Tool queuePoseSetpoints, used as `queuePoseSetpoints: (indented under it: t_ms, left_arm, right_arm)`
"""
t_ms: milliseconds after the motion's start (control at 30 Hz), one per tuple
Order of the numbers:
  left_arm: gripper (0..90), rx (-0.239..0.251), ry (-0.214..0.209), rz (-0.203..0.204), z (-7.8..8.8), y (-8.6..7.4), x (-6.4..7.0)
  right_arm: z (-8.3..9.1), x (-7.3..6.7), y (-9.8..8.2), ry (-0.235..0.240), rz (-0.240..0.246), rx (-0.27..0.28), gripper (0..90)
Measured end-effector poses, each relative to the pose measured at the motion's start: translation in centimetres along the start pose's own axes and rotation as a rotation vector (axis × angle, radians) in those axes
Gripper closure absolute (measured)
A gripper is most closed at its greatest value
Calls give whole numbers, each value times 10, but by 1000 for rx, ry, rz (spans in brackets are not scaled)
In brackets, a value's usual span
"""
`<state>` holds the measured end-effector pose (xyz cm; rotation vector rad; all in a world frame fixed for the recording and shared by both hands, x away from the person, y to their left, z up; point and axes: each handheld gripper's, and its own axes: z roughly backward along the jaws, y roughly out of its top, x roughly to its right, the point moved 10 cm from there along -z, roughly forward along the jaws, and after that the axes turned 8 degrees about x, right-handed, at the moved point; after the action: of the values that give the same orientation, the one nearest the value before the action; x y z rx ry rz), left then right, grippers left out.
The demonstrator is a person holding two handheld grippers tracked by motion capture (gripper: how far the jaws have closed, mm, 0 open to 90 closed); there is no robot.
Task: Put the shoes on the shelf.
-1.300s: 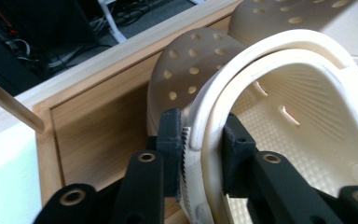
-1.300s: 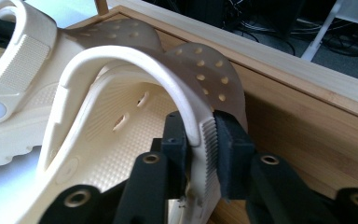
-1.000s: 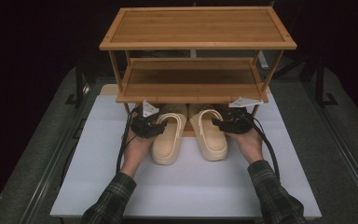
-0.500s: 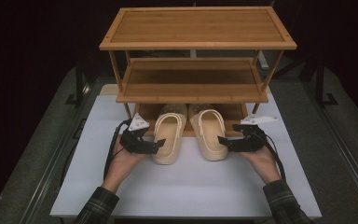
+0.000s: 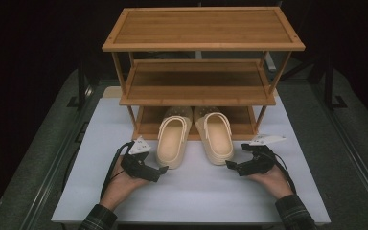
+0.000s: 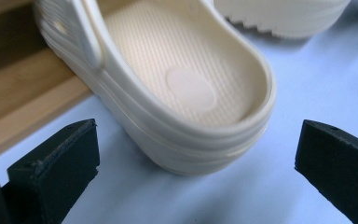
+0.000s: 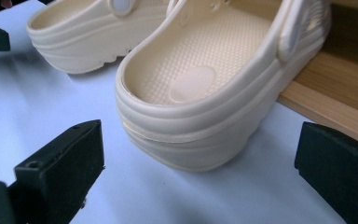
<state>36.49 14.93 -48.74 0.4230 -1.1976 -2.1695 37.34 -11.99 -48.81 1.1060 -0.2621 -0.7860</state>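
Two cream foam clogs lie side by side on the white tabletop [image 5: 196,191], toes pushed under the lowest board of a three-tier bamboo shoe rack [image 5: 203,28], heels pointing toward the person. The left clog [image 5: 173,143] has its heel just off the rack's front edge, and the right clog [image 5: 215,138] lies just beside it, the two nearly touching along their inner sides. Each has its heel strap swung forward over the instep.

The left tongs [image 5: 162,173] rest low over the tabletop in the person's left hand [image 5: 120,184], just short of the left clog's heel and slightly to its outer side. Their jaws have just been opening and now stand spread wide. In the left gripper view the clog's [image 6: 177,88] rounded heel sits in the gap between the two black pads, clear of both, with the rack's bottom board [image 6: 23,107] to the left of it and the other clog's sole [image 6: 284,16] at the top right.

The right tongs [image 5: 231,166], held in the right hand [image 5: 270,179], lie in the mirrored place off the right clog's heel. Their jaws have likewise just been opening and are spread wide with nothing pinched. In the right gripper view the right clog's [image 7: 214,88] heel lies between the pads without touching either, the rack's board [image 7: 326,102] beyond it on the right, the left clog [image 7: 93,32] farther off at the upper left.
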Motion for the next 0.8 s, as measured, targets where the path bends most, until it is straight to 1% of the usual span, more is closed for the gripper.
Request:
queuePoseSetpoints:
  t_ms: [33,100,133,233,300,333,367,400,467,500,533,633,733,800]
  left_arm:
    - [0,0,0,0,0,0,0]
    - [0,-12,-3,-13,-6,-4,2]
    - [0,-31,-2,-24,-10,-7,2]
    - [0,-25,3,-23,-14,-8,1]
    - [0,-7,10,-26,-16,-6,-1]
    - [0,8,9,-25,-18,-4,-2]
    - [0,8,9,-25,-18,-4,-2]
    - [0,12,0,-20,-22,-3,-3]
    - [0,12,0,-19,-24,-3,-3]
    - [0,-2,-3,-29,-25,-5,-3]
    - [0,-8,3,-41,-28,-5,-3]
    - [0,-12,1,-37,-29,-5,-2]
    - [0,-11,-2,-31,-29,-4,-3]
    - [0,-10,-3,-28,-29,-3,-3]
  right_arm:
    - [0,0,0,0,0,0,13]
    - [-4,0,-2,3,8,-10,13]
    - [-7,-2,-3,11,15,-11,3]
    - [-10,-1,-4,5,19,-11,3]
    - [-12,0,-3,7,15,-4,3]
    - [-15,0,-2,13,12,2,3]
    - [-15,0,-2,13,12,2,3]
    - [-18,1,-1,12,17,-2,3]
    - [-20,0,-1,13,18,-5,3]
    - [-22,0,-1,11,17,-8,4]
    - [-25,0,-2,12,18,-25,4]
    - [-28,-1,-2,18,12,-34,5]
    - [-28,-1,-4,9,18,-52,29]
    - [-28,-2,-3,6,14,-52,31]
